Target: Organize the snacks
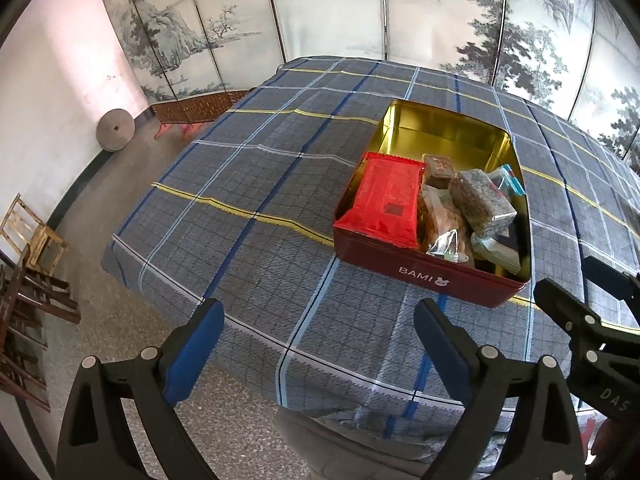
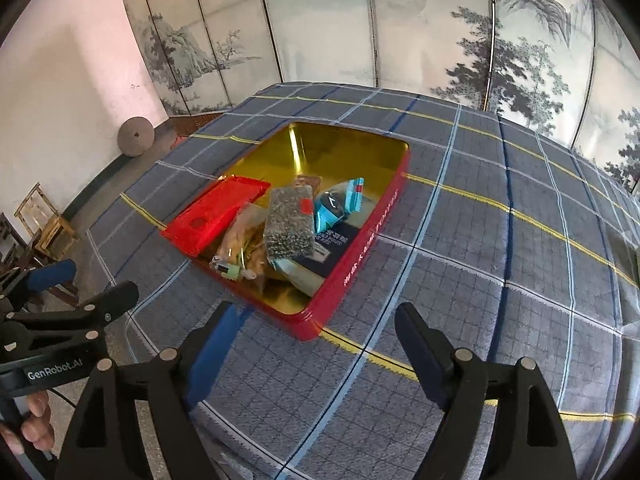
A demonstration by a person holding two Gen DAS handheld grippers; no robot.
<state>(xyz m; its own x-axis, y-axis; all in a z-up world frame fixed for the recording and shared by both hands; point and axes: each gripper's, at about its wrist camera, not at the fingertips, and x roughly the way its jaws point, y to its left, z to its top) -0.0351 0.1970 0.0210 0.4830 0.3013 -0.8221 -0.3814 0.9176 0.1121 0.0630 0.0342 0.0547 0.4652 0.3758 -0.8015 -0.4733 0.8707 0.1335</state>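
A red tin [image 1: 424,272] with a gold inside stands on the checked tablecloth [image 1: 260,184]; it also shows in the right wrist view [image 2: 360,248]. It holds several snacks: a red packet [image 1: 386,200] [image 2: 216,216], a dark grainy bar [image 1: 480,196] [image 2: 290,220], a blue packet [image 2: 340,204] and clear-wrapped pastries [image 1: 440,220] [image 2: 240,240]. My left gripper [image 1: 320,340] is open and empty, near the table's front edge, left of the tin. My right gripper [image 2: 316,344] is open and empty, just in front of the tin's near corner.
A painted folding screen [image 1: 360,8] stands behind the table. Wooden chairs [image 1: 28,248] and a round millstone [image 1: 116,128] stand on the floor at the left. The right gripper's body shows at the right edge of the left wrist view [image 1: 580,320].
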